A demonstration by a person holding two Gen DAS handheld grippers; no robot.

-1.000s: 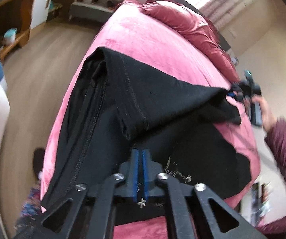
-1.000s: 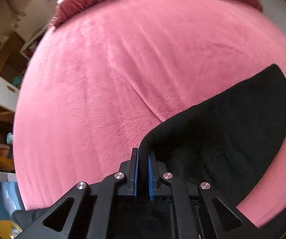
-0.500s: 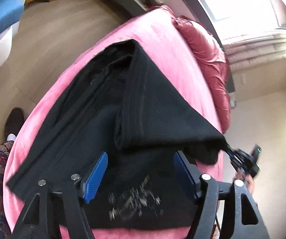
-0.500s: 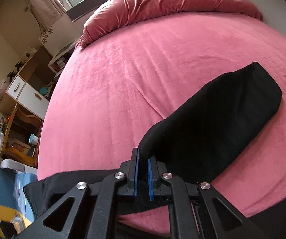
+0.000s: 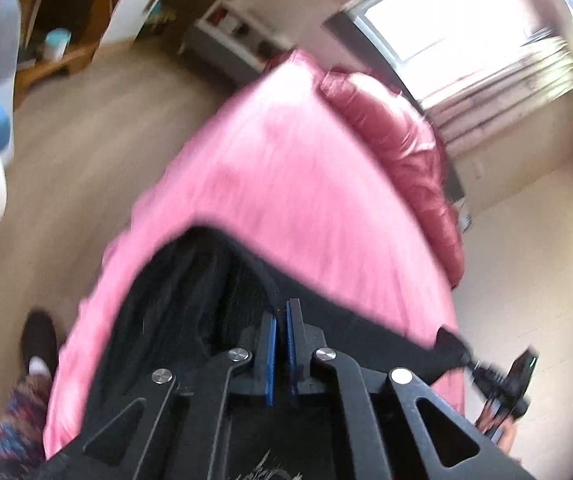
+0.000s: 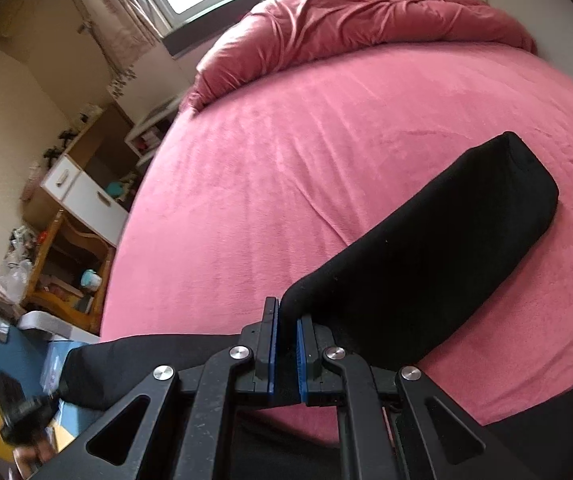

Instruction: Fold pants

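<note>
left jaws (image 5: 280, 312) just closed, apparently on pants (image 6: 426, 264), blurred

Daylight, from a window (image 5: 458, 28) blown out to white in the left wrist view, glare spilling over the curtains (image 5: 506, 92). That view is motion-blurred throughout; the pink bed cover (image 5: 286, 184) smears. The right wrist view is sharp, evenly lit, soft shadow beneath the black pants (image 6: 438, 256). Both show fisheye bending and dark corner vignetting.
</note>
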